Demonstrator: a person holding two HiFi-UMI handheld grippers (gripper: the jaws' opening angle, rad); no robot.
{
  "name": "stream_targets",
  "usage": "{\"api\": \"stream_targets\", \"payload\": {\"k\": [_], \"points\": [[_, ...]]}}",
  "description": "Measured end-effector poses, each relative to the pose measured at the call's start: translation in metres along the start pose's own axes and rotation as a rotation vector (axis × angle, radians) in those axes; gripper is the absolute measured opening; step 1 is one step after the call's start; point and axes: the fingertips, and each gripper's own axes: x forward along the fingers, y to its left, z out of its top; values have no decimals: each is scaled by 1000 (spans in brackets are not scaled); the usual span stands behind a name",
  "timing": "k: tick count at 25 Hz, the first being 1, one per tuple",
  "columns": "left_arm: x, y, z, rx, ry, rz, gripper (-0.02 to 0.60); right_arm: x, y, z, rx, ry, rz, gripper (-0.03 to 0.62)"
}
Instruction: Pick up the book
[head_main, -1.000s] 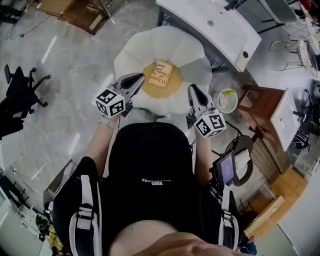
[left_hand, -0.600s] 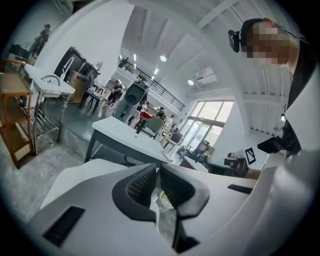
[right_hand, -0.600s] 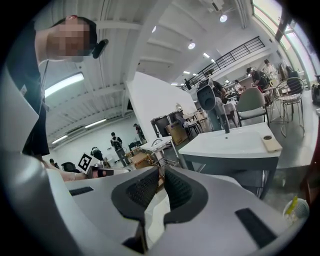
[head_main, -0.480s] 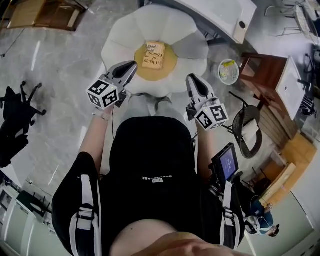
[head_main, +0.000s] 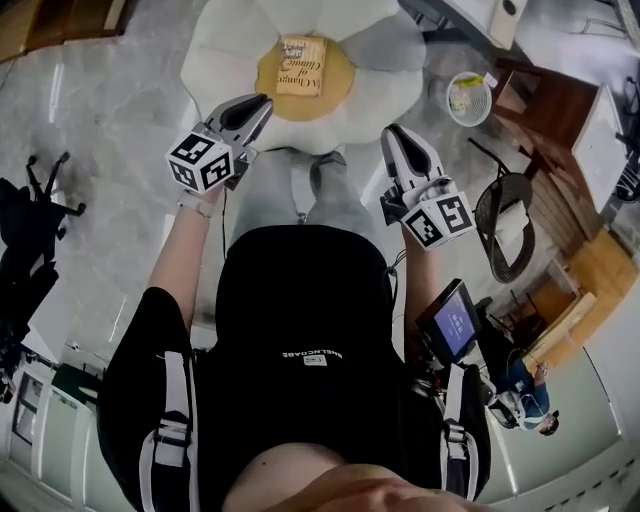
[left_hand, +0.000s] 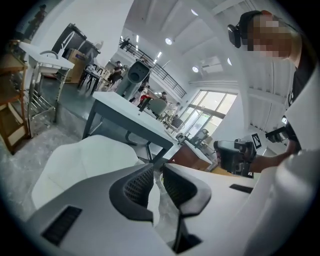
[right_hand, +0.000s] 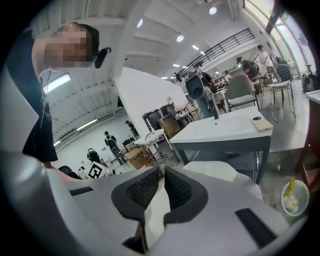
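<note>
A tan book (head_main: 302, 67) lies flat on the yellow centre (head_main: 335, 88) of a white flower-shaped cushion (head_main: 220, 55). My left gripper (head_main: 264, 101) hovers at the cushion's near left edge, short of the book. Its jaws are opening by a narrow gap, with nothing between them (left_hand: 157, 170). My right gripper (head_main: 390, 132) hangs off the near right edge, pads together and empty (right_hand: 162, 172). Both gripper views show only white petals (left_hand: 85, 160) beyond the jaws. The book is hidden in them.
A small bin with rubbish (head_main: 468, 97) stands right of the cushion, beside a brown wooden cabinet (head_main: 545, 110). A dark mesh chair (head_main: 505, 225) is nearer on the right. A black office chair (head_main: 30, 215) is on the left floor. A white desk (right_hand: 230, 127) stands behind the cushion.
Both grippers have come lower toward the cushion's near edge. The cushion and book have slid up in the head view. Nothing has been taken hold of.
</note>
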Motion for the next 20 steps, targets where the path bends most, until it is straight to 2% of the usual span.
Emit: {"api": "stream_targets", "payload": {"k": [9,16,20], "points": [[48,55,-62,-18,59,36,118,25,-57,-60,55,49,0,49],[64,92,-117,-50,107,34,133,46,-75,-104,73,102,-1,49],[87,105,-159,-13,165,15,143,52,-94,-127,95,114,-5,49]]}}
